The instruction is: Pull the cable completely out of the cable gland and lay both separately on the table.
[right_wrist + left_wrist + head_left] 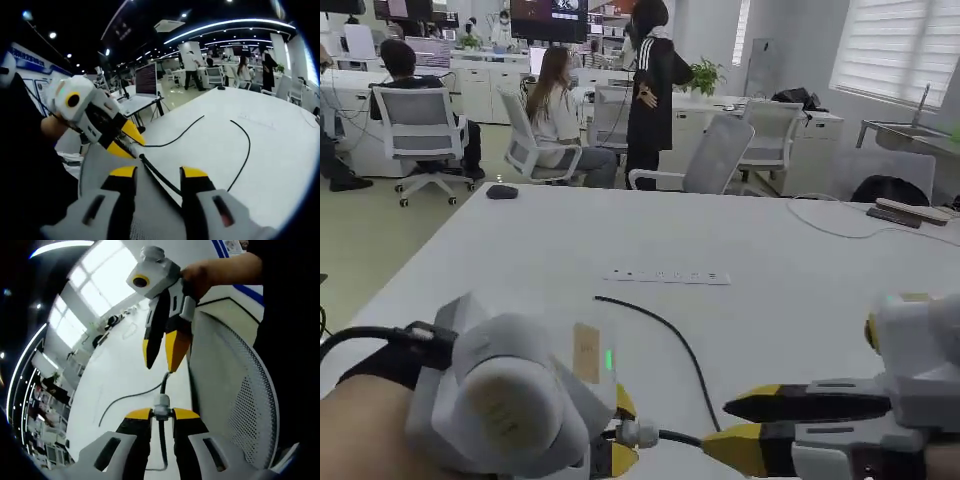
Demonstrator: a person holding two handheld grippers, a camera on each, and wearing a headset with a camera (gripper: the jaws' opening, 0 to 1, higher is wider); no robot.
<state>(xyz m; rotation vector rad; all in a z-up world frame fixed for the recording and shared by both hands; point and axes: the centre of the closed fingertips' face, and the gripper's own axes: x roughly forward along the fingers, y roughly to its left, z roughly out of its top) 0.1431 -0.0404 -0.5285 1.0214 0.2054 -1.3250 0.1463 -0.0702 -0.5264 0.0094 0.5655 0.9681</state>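
Note:
A white cable gland [638, 433] is pinched between the yellow tips of my left gripper [625, 432], which is shut on it just above the table's near edge. In the left gripper view the gland [161, 407] sits between the jaws of that gripper [161, 413]. A thin black cable [665, 325] leaves the gland and curves away over the white table [570, 240]. My right gripper [720, 425] faces the gland from the right, open. In the right gripper view the cable [156, 173] passes between the parted jaws of that gripper [159, 174], untouched by them.
A white power strip [665, 276] lies mid-table. A small dark object [502, 191] rests at the far left edge, and flat items with a thin wire [898, 213] lie far right. Office chairs and people are beyond the table.

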